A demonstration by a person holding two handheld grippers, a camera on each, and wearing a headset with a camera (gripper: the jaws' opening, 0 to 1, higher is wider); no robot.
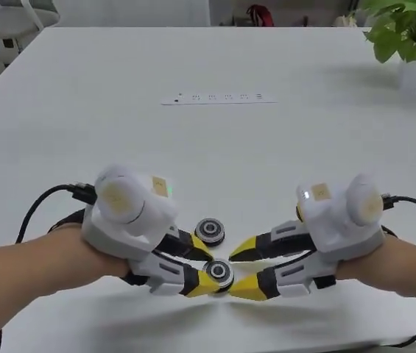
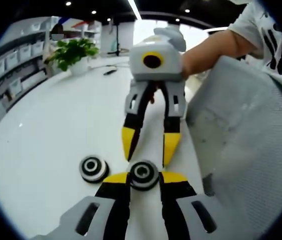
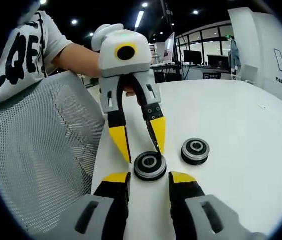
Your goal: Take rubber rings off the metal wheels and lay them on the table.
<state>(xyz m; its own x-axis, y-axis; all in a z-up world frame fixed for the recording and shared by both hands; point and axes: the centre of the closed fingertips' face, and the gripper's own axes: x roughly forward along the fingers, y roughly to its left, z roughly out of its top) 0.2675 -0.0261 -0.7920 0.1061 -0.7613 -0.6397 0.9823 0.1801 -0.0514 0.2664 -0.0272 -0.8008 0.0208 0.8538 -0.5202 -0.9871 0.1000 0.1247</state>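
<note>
A metal wheel with a black rubber ring sits just above the table's near edge, and my left gripper is shut on it by the rim. In the left gripper view the wheel sits between the yellow tips of my left gripper. My right gripper faces it from the right, open, with its tips on either side of the wheel's edge. In the right gripper view the wheel lies just ahead of my right gripper. A second ringed wheel lies on the table close behind.
The white table stretches far ahead. A white power strip lies mid-table and a potted plant stands at the back right. A grey mesh chair is at the table's near side. Cables trail from both grippers.
</note>
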